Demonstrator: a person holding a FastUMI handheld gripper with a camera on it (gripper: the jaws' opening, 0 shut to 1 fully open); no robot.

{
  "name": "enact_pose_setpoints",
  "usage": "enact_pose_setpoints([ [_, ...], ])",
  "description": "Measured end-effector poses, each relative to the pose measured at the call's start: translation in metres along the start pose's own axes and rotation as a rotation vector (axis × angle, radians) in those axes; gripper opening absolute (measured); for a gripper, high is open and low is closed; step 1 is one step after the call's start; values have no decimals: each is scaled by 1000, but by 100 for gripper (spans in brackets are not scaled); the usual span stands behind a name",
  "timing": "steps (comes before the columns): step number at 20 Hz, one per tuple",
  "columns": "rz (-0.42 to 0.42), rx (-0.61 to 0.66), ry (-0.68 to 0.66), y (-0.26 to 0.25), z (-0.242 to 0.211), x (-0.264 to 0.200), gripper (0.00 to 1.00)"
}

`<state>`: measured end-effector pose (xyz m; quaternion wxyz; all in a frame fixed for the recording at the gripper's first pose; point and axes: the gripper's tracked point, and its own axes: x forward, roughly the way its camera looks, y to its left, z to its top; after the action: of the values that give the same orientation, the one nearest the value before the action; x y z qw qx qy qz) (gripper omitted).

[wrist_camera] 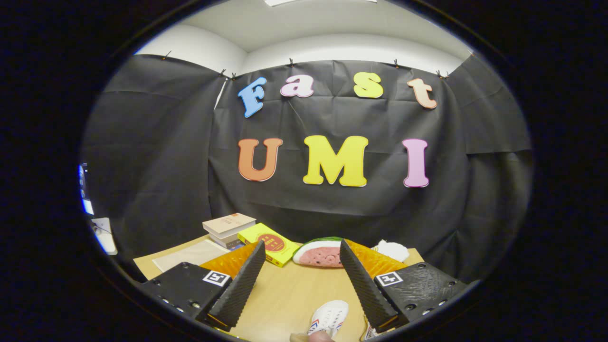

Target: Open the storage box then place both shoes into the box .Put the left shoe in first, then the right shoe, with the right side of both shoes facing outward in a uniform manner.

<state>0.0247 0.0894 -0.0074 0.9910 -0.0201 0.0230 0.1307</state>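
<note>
White shoe (328, 319) cut off low betw. parted jaws; 2nd shoe (369, 331) mostly hidden.

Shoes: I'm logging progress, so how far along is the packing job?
Nothing looks done. The gripper is open, holding nothing, above the table. One white shoe lies loose on the table between the fingers. The box is not in sight, so opening it and packing both shoes remain.

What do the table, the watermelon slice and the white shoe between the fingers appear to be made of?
Table: likely wood or laminate, pale and matte, with faint grain.
Watermelon slice: probably soft plush or foam, with rounded edges and no shine.
White shoe: seemingly canvas or smooth synthetic with coloured stripes.
The gripper is open above them.
</note>
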Motion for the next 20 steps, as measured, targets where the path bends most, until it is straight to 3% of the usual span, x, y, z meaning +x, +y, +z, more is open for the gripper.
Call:
enact_pose_setpoints([
  [9, 92, 40, 38, 46, -21, 3, 95],
  [20, 293, 204, 355, 136, -131, 35, 95],
])
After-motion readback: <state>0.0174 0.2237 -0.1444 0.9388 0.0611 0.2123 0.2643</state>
